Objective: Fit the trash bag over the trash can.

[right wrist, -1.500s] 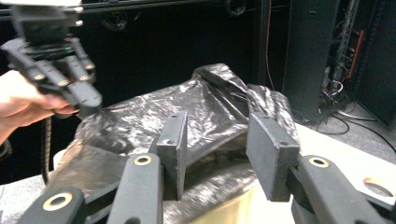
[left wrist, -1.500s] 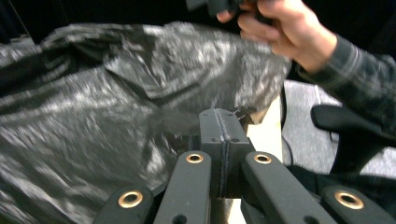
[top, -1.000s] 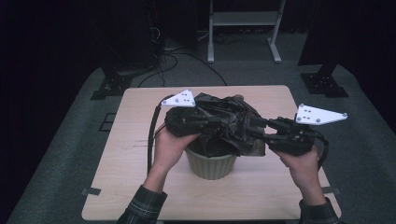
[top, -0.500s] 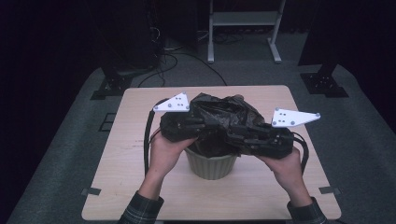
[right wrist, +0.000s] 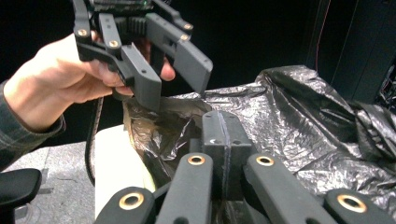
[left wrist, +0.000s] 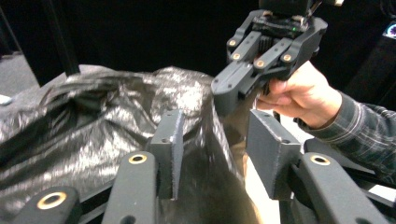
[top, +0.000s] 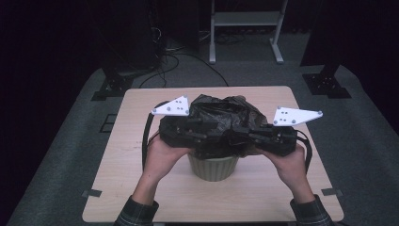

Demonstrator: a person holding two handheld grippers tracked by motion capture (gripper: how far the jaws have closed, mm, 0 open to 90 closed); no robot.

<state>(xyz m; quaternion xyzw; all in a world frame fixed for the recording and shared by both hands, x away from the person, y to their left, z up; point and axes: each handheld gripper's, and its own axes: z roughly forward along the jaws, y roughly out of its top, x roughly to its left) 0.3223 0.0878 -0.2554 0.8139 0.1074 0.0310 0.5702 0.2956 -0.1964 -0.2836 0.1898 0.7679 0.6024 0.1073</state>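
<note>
Left gripper [left wrist: 212, 154] has just been opening; its jaws stand apart with a fold of the black plastic bag [top: 221, 122] running between them, pads off it. Right gripper [right wrist: 223, 133] has just been closing and is pinched tight on the bag's edge. The bag drapes over the green pot [top: 214, 167], directly beneath both grippers.

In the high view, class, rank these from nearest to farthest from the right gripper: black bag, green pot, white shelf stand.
1. black bag, at the right gripper tips.
2. green pot, just below, nearer the person.
3. white shelf stand, far beyond the table.
</note>
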